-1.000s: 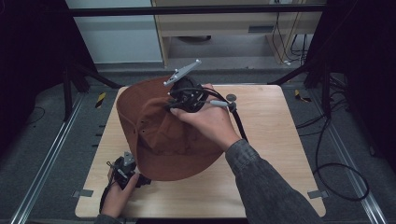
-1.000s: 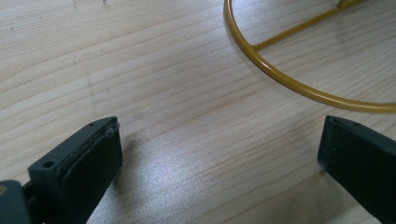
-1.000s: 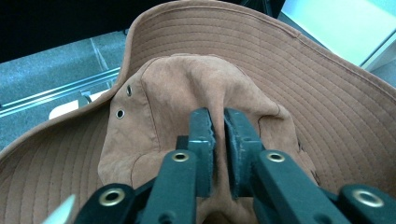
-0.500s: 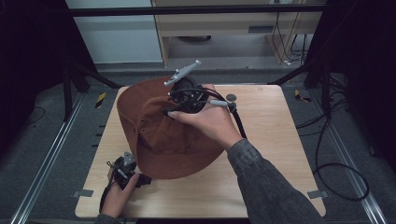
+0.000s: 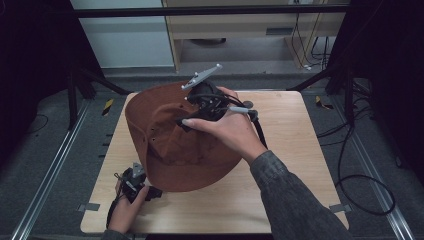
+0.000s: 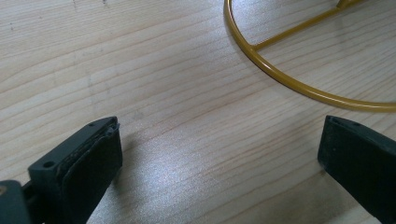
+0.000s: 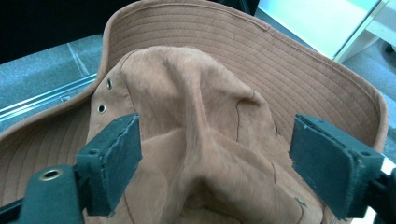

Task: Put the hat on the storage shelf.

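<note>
At near-left table corner, left gripper rests low, jaws spread wide, nothing between; yellow wire ring on wood ahead. Mid-table, brown hat sits draped, brim tilted up at far side. Right gripper over crown, jaws just opening, pads clear of fabric. Step looks like release after placing; next move likely lift away without snagging crown.

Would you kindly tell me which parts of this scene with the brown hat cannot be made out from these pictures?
- High view: whatever the brown hat sits on is hidden by the hat itself.
- Left gripper view: the yellow wire ring is cut off by the top and right edges, so its full shape is unknown.
- High view: the right hand-held gripper has its jaws hidden by the hand.
- Right gripper view: the hat's crown is cut off by the bottom edge.
</note>
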